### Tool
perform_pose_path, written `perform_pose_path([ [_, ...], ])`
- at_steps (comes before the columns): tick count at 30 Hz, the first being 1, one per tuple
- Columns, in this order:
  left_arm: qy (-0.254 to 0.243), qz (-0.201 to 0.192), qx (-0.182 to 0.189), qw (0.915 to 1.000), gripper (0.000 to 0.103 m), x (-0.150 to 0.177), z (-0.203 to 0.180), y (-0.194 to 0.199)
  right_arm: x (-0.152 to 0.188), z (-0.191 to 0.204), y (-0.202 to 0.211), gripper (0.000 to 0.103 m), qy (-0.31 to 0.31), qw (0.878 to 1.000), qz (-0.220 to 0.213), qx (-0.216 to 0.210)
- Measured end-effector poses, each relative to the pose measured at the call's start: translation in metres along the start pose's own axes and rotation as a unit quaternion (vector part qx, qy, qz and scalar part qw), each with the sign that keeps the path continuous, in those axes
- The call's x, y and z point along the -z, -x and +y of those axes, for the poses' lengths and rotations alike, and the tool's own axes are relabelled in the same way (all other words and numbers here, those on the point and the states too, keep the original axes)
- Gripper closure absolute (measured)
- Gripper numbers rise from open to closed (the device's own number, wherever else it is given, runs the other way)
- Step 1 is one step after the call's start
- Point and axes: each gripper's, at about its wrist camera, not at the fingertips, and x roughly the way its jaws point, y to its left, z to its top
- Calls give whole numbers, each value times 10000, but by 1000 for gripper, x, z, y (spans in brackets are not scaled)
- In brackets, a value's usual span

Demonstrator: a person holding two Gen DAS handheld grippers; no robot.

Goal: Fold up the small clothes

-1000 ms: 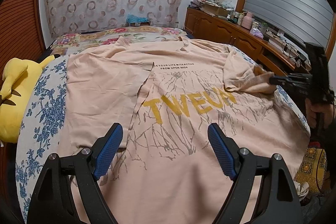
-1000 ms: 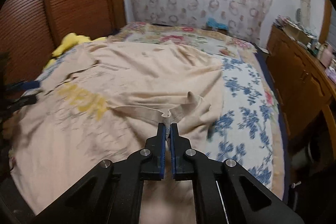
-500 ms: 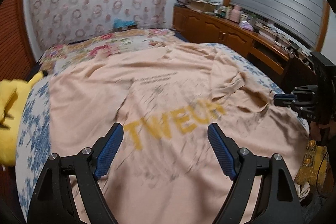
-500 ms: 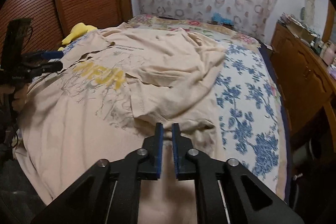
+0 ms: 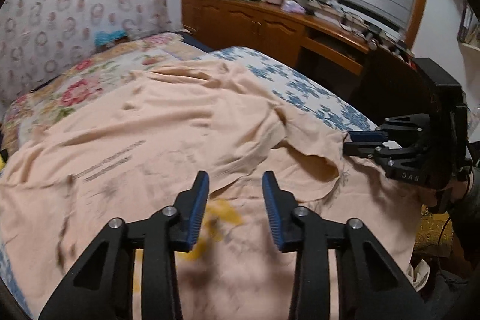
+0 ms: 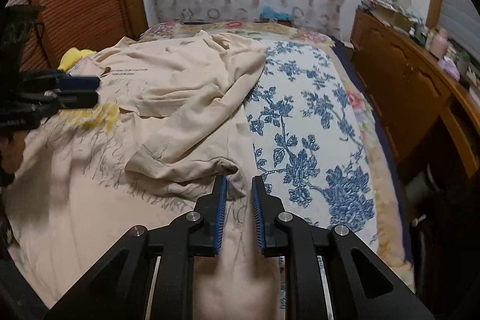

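Right gripper (image 6: pixel 237 194) stood with jaws a narrow gap apart, having just been opening, nothing clamped, the folded-in sleeve (image 6: pixel 192 152) of the peach T-shirt (image 6: pixel 90 185) lying just beyond its tips; judged step: sleeve fold on this side released, next move calls for a fresh grip on hem or side edge. Left gripper (image 5: pixel 235 191), jaws partly open and just been closing, empty, hovered over the shirt's printed front with the sleeve edge just ahead. Shirt lay spread on the bed (image 6: pixel 315 125), collar toward the far patterned headboard
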Motion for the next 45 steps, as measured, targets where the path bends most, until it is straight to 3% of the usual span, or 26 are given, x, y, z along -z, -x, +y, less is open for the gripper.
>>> perform_pose_path([
  [6, -153, 289, 72, 9994, 70, -11, -14, -29, 5, 1, -1, 85, 4, 10000, -59, 45],
  [11, -330, 515, -238, 9978, 70, -16, -17, -53, 7, 3, -7, 85, 42, 9999, -119, 89],
  [16, -398, 459, -336, 9976, 71, -17, -17, -56, 9, 1, -6, 85, 12, 9999, -140, 53],
  [18, -498, 423, -317, 9974, 96, -16, -19, -54, 10, 1, -4, 85, 4, 9999, -150, 50],
  [20, -498, 425, -313, 9974, 99, -16, -18, -51, 9, 1, -4, 85, 6, 9999, -148, 53],
  [28, 25, -357, -481, 9982, 100, -28, 15, 6, 9, -1, -5, 85, -6, 9999, -144, 30],
  [33, 351, -448, -647, 9963, 100, -26, 46, 16, 9, -1, -5, 85, -3, 9999, -144, 39],
  [38, 533, -279, -764, 9953, 100, -21, 63, 8, 9, -1, -6, 85, 5, 9999, -139, 42],
  [43, 582, -322, -772, 9948, 94, -11, 67, 15, 8, -3, -7, 84, -22, 9999, -141, 6],
  [45, 553, -336, -785, 9948, 80, -7, 67, 21, 8, -4, -8, 84, -37, 9999, -143, -9],
])
